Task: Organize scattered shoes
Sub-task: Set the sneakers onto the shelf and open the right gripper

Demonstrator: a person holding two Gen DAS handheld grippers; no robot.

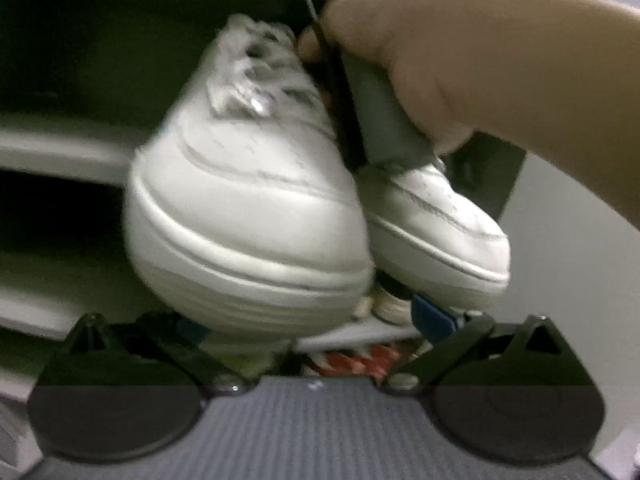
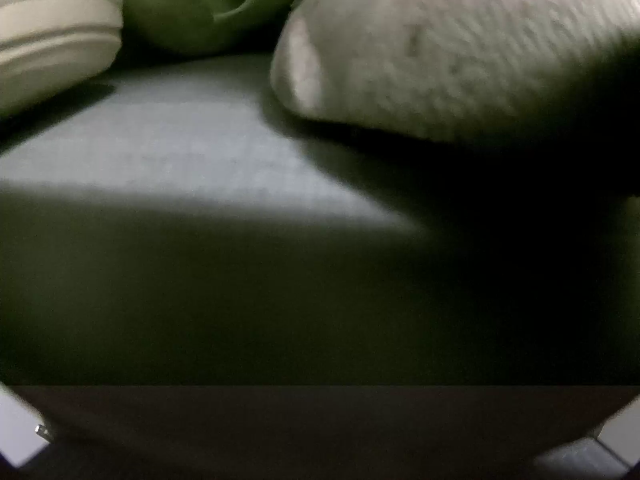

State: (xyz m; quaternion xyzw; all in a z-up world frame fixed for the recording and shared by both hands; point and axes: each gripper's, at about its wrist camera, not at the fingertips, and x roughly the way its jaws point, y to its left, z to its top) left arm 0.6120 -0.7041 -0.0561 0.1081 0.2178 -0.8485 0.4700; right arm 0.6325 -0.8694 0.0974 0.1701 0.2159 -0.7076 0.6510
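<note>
Two white sneakers (image 1: 248, 208) (image 1: 436, 224) side by side — toes forward, blurred.

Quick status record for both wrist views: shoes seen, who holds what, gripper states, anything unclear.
left view: two white sneakers, big and small, toes toward camera, side by side
hand: grips the right gripper's body beside the sneakers
left gripper: fingers hidden under big sneaker; state unclear
right view: green shoe, pale knit shoe, ribbed white sole on a shelf
right gripper: fingers not visible
image: blurred
</note>
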